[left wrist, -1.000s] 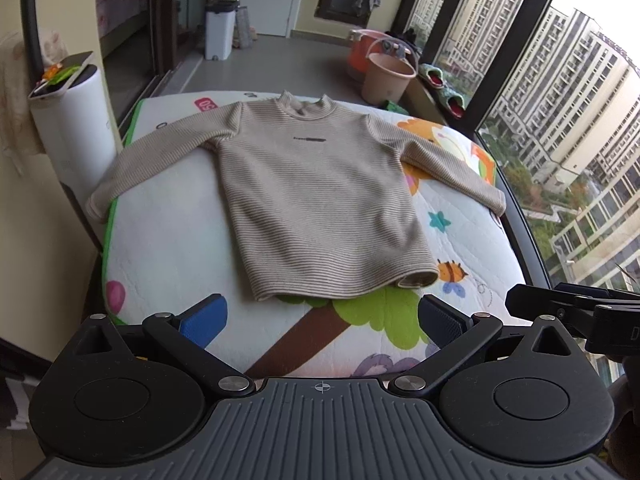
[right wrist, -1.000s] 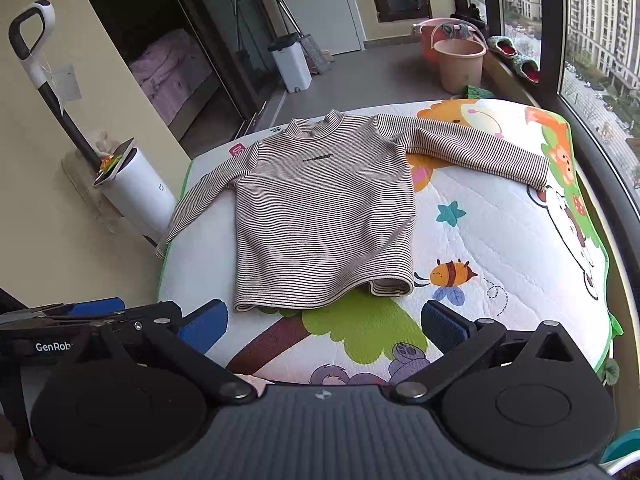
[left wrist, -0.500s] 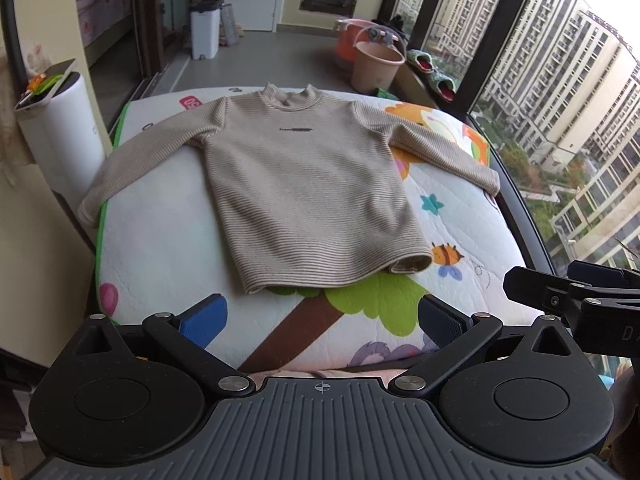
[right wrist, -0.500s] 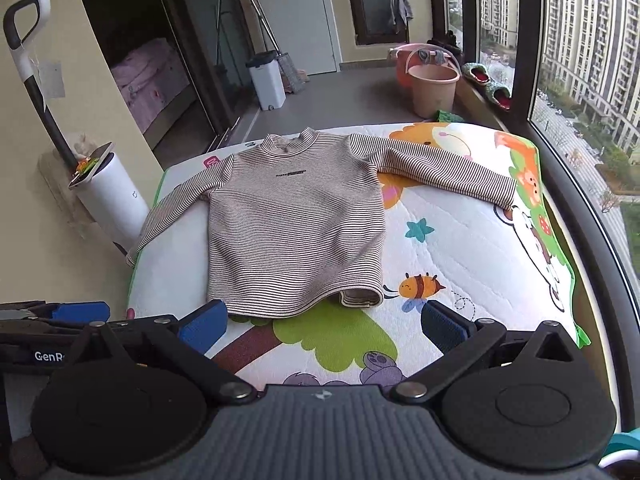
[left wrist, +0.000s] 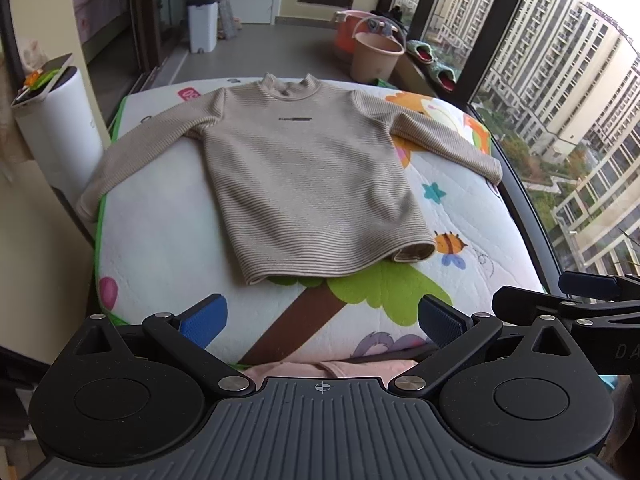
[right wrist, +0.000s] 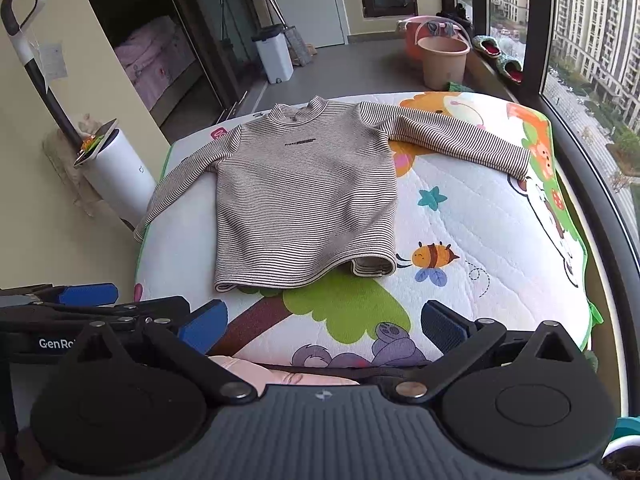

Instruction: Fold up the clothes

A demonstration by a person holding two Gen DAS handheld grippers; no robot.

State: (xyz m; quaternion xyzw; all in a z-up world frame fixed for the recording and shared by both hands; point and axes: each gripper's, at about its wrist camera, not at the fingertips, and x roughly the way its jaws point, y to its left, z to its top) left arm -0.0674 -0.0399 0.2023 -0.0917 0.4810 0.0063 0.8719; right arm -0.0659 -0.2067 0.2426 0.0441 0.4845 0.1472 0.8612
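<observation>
**Striped jumper laid flat, both tongs held back with jaws apart**

The striped sweater (left wrist: 312, 184) lies face up on the cartoon-printed mat (left wrist: 472, 216), collar at the far end, hem nearest the person. Both sleeves are spread out: one runs to the mat's left edge and droops over it, the other reaches toward the window side. At the hem's right corner the fabric is curled up, showing the inside. A small dark label sits across the chest.

The left gripper (left wrist: 322, 316) hangs just short of the near edge of the mat, its blue pads spread wide and holding nothing. The right gripper (right wrist: 324, 318) is in the same pose beside it, jaws wide apart and empty, well clear of the sweater (right wrist: 304, 200).

Beyond the mat (right wrist: 500, 232), a white cylinder (right wrist: 120, 172) stands against the left wall. Farther back on the floor are a white bin (left wrist: 203, 22) and a pink bucket (left wrist: 376, 62) near the tall windows.
</observation>
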